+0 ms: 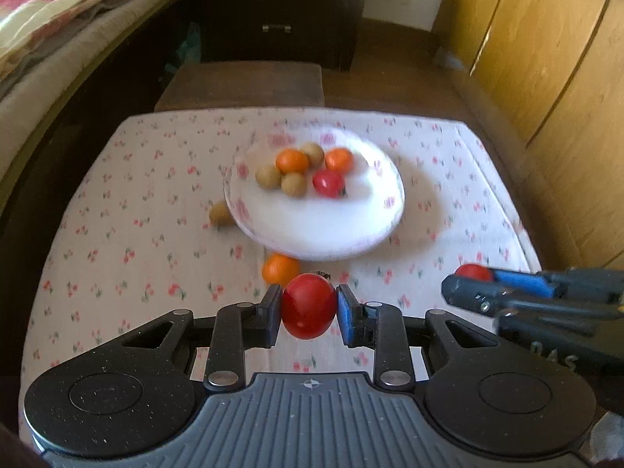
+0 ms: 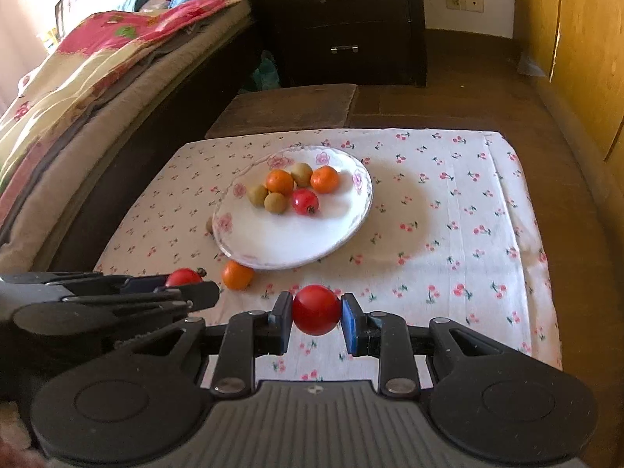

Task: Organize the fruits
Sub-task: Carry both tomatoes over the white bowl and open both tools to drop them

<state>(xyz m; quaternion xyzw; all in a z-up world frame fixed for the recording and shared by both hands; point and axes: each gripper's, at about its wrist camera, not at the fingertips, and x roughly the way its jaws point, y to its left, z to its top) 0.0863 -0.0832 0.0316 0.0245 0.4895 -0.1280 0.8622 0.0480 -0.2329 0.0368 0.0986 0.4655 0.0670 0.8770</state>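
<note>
From the left wrist view, the left claw (image 1: pixel 309 306) is clamped on a red tomato (image 1: pixel 309 306), pads pressing its two sides, lifted clear of the flowered cloth on the table (image 1: pixel 117 214). Ahead sits the white plate (image 1: pixel 323 234), somewhat blurred, already carrying six fruits — two oranges, three small brown fruits and one tomato, bunched toward its far side. Two strays are left on the cloth: an orange (image 1: pixel 280 269) just beyond the claw, close to the plate's near rim, and a brown fruit (image 1: pixel 220 213) tucked against the plate's left edge. At the right edge the right claw (image 1: pixel 474 279) shows from the side, with a second tomato (image 1: pixel 473 272) in it.

From the right wrist view, the right claw (image 2: pixel 316 315) is likewise closed on its tomato (image 2: pixel 316 315), held above the cloth with the plate (image 2: pixel 292 249) near, ahead and a little left. The left claw (image 2: pixel 187 282) comes in from the left with its tomato (image 2: pixel 183 276) just showing above the fingers, the loose orange (image 2: pixel 236 275) beside it.

I'd judge the job well past halfway: both held tomatoes need setting on the plate, then the orange and brown fruit.
</note>
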